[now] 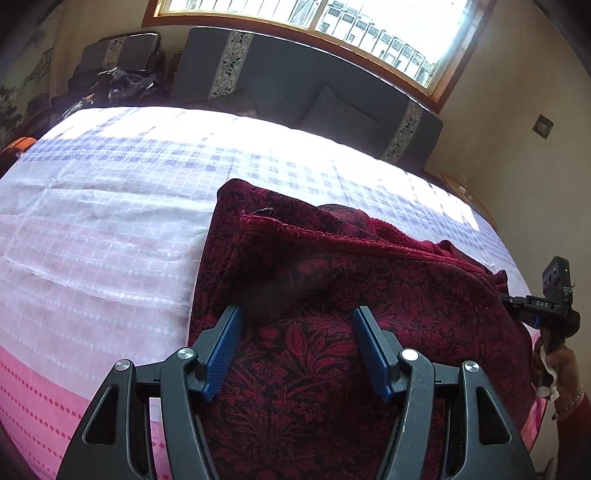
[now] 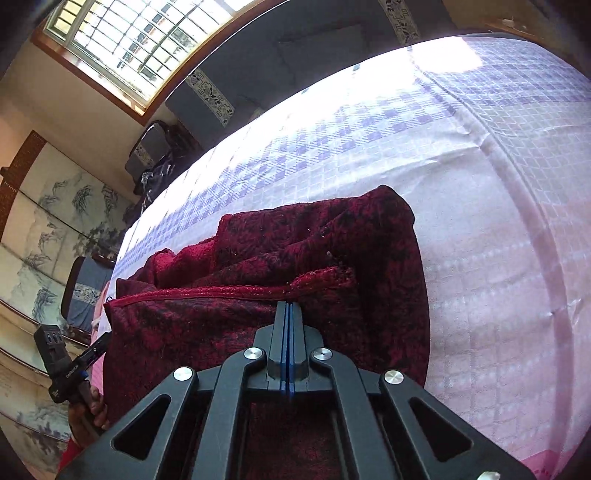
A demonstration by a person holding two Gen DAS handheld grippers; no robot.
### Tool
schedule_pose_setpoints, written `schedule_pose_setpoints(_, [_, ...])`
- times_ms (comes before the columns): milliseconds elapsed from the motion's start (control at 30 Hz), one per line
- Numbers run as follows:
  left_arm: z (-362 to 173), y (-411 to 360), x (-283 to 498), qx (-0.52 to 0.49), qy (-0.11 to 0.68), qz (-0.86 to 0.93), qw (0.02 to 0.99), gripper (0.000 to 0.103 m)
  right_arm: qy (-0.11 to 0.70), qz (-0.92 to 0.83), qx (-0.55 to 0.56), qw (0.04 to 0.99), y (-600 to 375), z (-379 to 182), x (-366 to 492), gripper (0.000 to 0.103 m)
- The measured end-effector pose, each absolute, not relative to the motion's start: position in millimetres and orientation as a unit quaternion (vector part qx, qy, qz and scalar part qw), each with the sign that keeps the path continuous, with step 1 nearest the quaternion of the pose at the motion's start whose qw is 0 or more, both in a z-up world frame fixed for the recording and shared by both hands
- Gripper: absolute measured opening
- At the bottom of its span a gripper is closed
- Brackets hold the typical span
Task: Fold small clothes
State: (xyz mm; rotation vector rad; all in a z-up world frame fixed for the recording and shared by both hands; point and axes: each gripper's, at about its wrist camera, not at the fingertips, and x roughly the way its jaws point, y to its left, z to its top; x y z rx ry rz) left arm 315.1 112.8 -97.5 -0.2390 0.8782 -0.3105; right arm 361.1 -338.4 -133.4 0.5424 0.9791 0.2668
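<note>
1. Left gripper [image 1: 297,332] hangs just above the near part of the dark red patterned garment [image 1: 332,295], its blue-padded fingers [image 1: 221,350] spread wide with nothing between them.
2. Right gripper [image 2: 288,314] has its blue pads pressed flat together; the tips sit at the garment's hemmed edge [image 2: 229,291], but whether any cloth is pinched between them cannot be told.
3. In the left wrist view the right gripper [image 1: 517,301] shows at 3 o'clock, touching the garment's right edge, with the person's right hand [image 1: 557,365] on its handle.
4. In the right wrist view the left gripper [image 2: 105,339] shows at 8 o'clock, at the garment's left edge, held by the left hand [image 2: 86,413].
5. The garment [image 2: 295,258] lies partly folded on the bed, a plush red lining [image 1: 406,240] showing past the hem.
6. It rests on a checked pink and lilac bedsheet [image 1: 110,221].
7. Beyond the bed, at 12 o'clock, stands a dark grey sofa [image 1: 295,81] under a wood-framed window [image 1: 332,18].
</note>
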Motion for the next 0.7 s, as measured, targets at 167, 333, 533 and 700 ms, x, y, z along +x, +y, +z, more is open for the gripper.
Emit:
schedule_pose_setpoints(167, [-82, 109, 302, -0.094, 0.404, -0.121, 0.902, 0.063, 0.414, 0.102, 0.238, 0.873, -337, -104, 340, 0.016])
schedule_pose_setpoints(333, [-57, 108, 275, -0.054, 0.371, -0.089, 0.923, 0.063, 0.341, 0.116, 0.24, 0.902, -334, -64, 281, 0.039])
schedule_pose_setpoints(533, [-33, 95, 236, 0.02, 0.321, -0.05, 0.946, 0.075, 0.339, 0.105, 0.143, 0.924, -302, -66, 214, 0.049])
schedule_pose_setpoints(700, [-22, 84, 217, 0.055, 0.3, -0.041, 0.951, 0.077, 0.345, 0.11, 0.154, 0.919, -290, -80, 191, 0.049])
